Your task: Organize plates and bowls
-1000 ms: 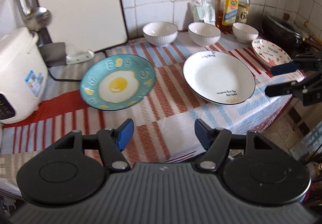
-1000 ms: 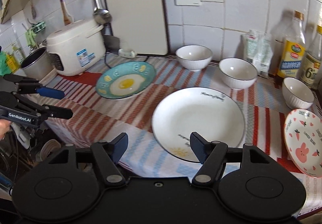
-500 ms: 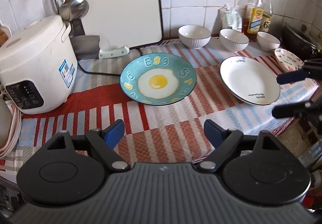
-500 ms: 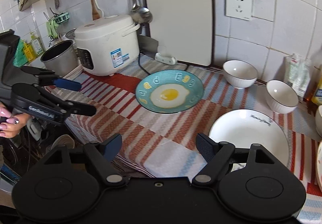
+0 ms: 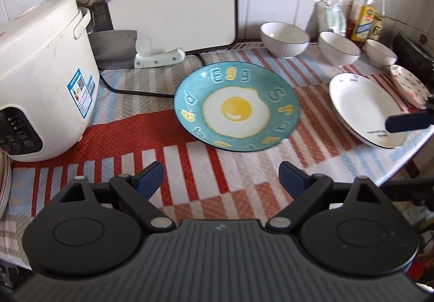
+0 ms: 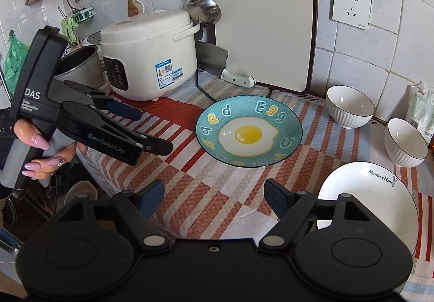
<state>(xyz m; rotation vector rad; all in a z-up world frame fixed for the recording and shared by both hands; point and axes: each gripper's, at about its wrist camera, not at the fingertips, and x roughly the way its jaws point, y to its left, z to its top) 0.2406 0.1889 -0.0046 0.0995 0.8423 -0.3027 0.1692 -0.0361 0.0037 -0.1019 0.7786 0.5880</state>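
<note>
Teal egg plate (image 5: 236,107) sits mid-surface, dead ahead of left gripper (image 5: 220,176), which is nearer; right gripper (image 6: 214,194) further back. Both wide open, empty; plate round, no long axis.

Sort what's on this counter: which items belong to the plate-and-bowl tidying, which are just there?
Job: egg plate, white plate, pink-print plate, three white bowls.

Bystanders: rice cooker, cutting board, cleaver, ladle, oil bottles, wall socket.
</note>
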